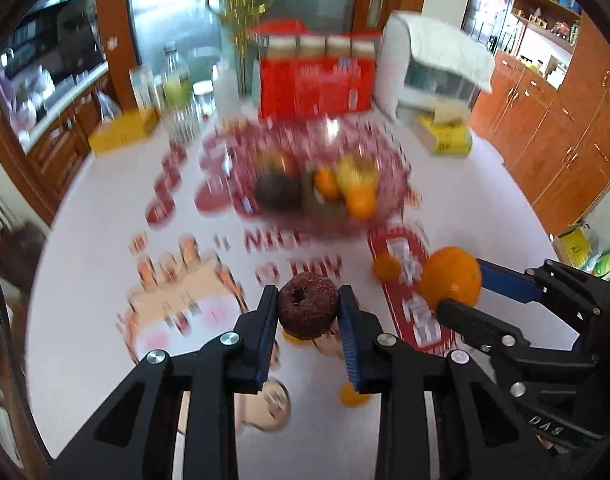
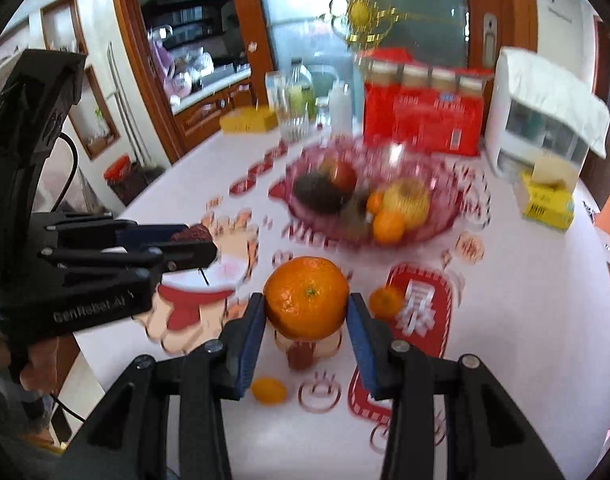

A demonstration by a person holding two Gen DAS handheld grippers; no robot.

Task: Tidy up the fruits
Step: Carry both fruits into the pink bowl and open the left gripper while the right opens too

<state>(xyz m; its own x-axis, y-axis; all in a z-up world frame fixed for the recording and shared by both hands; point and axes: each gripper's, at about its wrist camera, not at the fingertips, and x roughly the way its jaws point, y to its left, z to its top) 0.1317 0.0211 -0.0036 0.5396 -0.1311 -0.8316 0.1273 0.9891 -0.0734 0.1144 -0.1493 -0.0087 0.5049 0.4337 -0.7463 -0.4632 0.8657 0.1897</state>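
fruit is held in both grippers at this moment. the left gripper [image 1: 308, 314] is clenched on a dark red bumpy fruit [image 1: 307, 305], pinched at its two flanks, with a hollow in its surface facing the camera. the right gripper [image 2: 307, 306] is clenched on a large orange [image 2: 307, 297], gripped across its width with the stem scar facing the lens. both loads are carried clear above the white table [image 2: 525, 300].

the pink glass bowl [image 2: 445, 216] is seen straight ahead of both sets of fingers, further across the table, already holding several fruits; their kinds are blurred and are not stated with confidence, though two small oranges and a yellow fruit appear likely. the bowl lies almost on the axis of the right gripper and slightly right of the axis of the left one. neither arm can be judged clearly nearer; the grippers are side by side, the left a little to the left.

two small citrus fruits are noted loose on the table: one [image 2: 386, 302] just right of the held orange, one [image 2: 269, 391] below the right gripper's left finger. a forward carry over the near rim is judged to be required before release.
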